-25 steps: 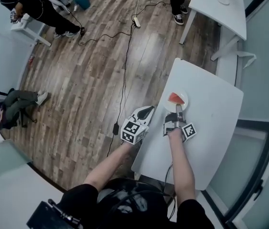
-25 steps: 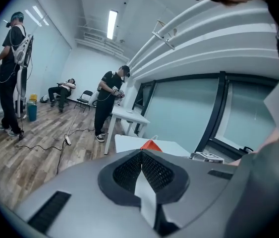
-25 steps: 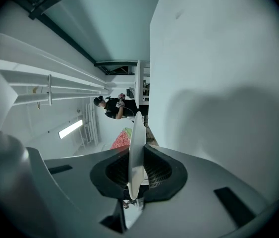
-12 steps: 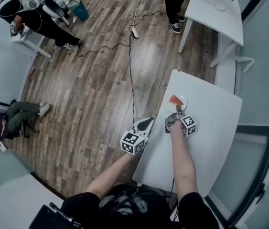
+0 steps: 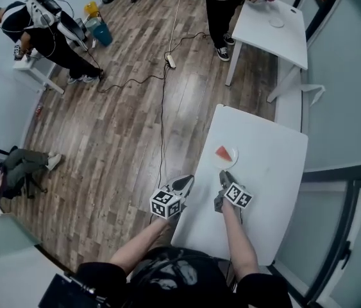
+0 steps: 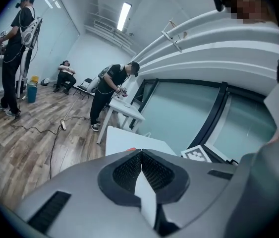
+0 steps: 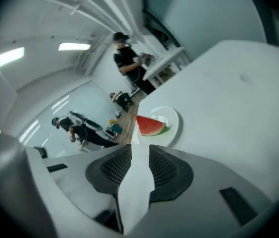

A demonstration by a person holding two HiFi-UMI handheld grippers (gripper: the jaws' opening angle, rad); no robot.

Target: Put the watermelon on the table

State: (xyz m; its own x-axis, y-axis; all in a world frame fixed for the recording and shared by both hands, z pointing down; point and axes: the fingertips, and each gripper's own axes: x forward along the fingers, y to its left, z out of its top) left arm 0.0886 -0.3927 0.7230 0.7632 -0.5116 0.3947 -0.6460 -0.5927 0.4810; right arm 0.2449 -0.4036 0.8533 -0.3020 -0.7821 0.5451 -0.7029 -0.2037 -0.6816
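well, head view: the slice [image 5: 222, 151] lies on a plate [image 5: 230, 162] on the tabletop [image 5: 267, 172], so the placing looks done and the step in hand is a clean let-go. the right gripper [image 5: 223, 176] sits just beside the plate, at its 6 o'clock. the left gripper [image 5: 186, 183] hangs at 9 o'clock of the right one, by the tabletop's edge.

left gripper view: its fingers [image 6: 124, 171] are pressed together, nothing between them.

right gripper view: the fingers [image 7: 166, 168] are parting, only bare tabletop in the gap. slice and plate lie at 12 o'clock, apart from the tips. best to draw back straight toward 6 o'clock, level and unhurried, so neither finger clips the plate's rim.
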